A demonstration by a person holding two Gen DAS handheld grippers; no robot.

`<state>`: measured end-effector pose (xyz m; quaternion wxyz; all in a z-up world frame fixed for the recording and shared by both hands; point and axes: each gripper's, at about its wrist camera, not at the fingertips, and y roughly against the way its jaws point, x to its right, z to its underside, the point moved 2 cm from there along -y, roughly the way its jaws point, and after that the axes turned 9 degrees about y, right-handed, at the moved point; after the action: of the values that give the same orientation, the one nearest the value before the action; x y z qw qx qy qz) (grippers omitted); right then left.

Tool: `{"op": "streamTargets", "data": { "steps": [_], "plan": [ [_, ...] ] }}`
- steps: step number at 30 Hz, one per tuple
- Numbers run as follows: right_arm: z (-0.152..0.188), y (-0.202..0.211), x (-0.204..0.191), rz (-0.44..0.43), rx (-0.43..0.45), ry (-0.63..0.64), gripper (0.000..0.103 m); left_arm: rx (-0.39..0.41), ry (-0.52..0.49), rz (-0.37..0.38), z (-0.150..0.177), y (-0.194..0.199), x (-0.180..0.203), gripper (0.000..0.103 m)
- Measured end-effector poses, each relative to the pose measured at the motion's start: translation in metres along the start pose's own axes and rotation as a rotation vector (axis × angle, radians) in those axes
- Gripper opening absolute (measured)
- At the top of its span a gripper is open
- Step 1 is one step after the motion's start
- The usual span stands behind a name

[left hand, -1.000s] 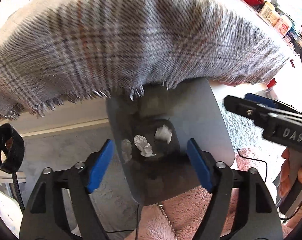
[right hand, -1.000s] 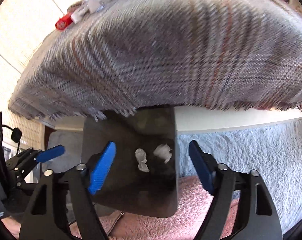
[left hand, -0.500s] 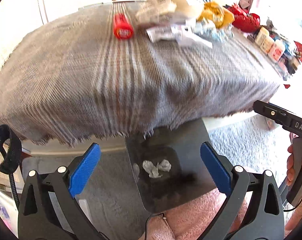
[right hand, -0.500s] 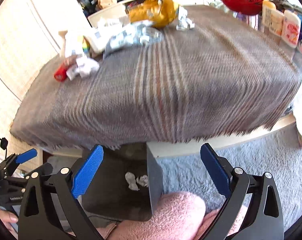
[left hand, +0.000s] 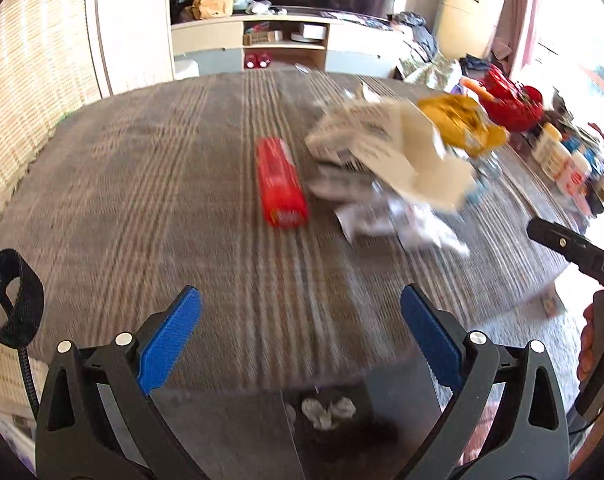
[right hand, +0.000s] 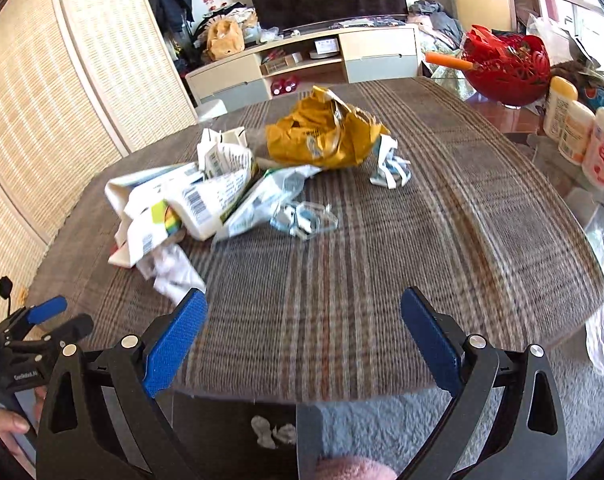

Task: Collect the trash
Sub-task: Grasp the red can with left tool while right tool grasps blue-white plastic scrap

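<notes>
Most of the job looks undone: the desk (right hand: 381, 280), draped in a plaid cloth, holds a whole heap of litter toward its far side, well apart from both tongs. Biggest in the heap is the crumpled yellow bag (right hand: 321, 136), then the flattened white cartons (right hand: 190, 200) with barcodes just beside it, a clear wrapper (right hand: 305, 218), a twisted white scrap (right hand: 389, 168), a wad of tissue (right hand: 170, 268) at the near edge of the pile, and a red packet (left hand: 280, 182) lying by itself to the left of the cartons. Only a small start seems made: the dark bin (right hand: 230, 440) on the floor under the desk's near edge has a few little white wads (right hand: 272, 432) in the bottom. The left tongs (left hand: 302, 344) and the right tongs (right hand: 303, 344) both stand spread wide with nothing between the blue pads, poised above the desk's near edge. Much is hard to read: the left view is smeared with motion, so the print on the packet and cartons cannot be made out there; the bin is cut off by the tongs and the frame's bottom, so I cannot tell how full it is; and whether the bottles (right hand: 581, 136) and red bowl (right hand: 505, 68) at the right count as trash is unclear.
</notes>
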<state>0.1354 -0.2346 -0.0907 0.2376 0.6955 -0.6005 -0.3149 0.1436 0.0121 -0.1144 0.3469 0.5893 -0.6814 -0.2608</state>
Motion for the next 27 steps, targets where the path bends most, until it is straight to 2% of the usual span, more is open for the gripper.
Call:
{"op": "streamTargets", "data": {
  "steps": [5,10,16,22,24,27],
  "plan": [
    [-0.023,-0.017,0.003,-0.004,0.017,-0.001,0.091,0.041,0.033,-0.021,-0.035,-0.010,-0.007,0.095],
    [-0.036,-0.034,0.002,0.008,0.010,0.029,0.086,0.086,0.011,-0.056,-0.066,-0.021,-0.006,0.094],
    [-0.039,-0.056,0.005,-0.007,-0.031,0.028,0.079,0.020,-0.009,-0.064,-0.078,-0.056,-0.003,0.088],
    [-0.042,-0.069,0.004,-0.021,-0.052,0.037,0.067,-0.031,0.004,-0.076,-0.082,-0.085,-0.006,0.071],
    [-0.041,-0.073,0.003,-0.025,-0.059,0.039,0.063,-0.053,-0.004,-0.084,-0.081,-0.093,-0.005,0.058],
    [-0.039,-0.079,0.003,-0.031,-0.068,0.038,0.062,-0.084,-0.019,-0.087,-0.078,-0.102,-0.001,0.049]
  ]
}}
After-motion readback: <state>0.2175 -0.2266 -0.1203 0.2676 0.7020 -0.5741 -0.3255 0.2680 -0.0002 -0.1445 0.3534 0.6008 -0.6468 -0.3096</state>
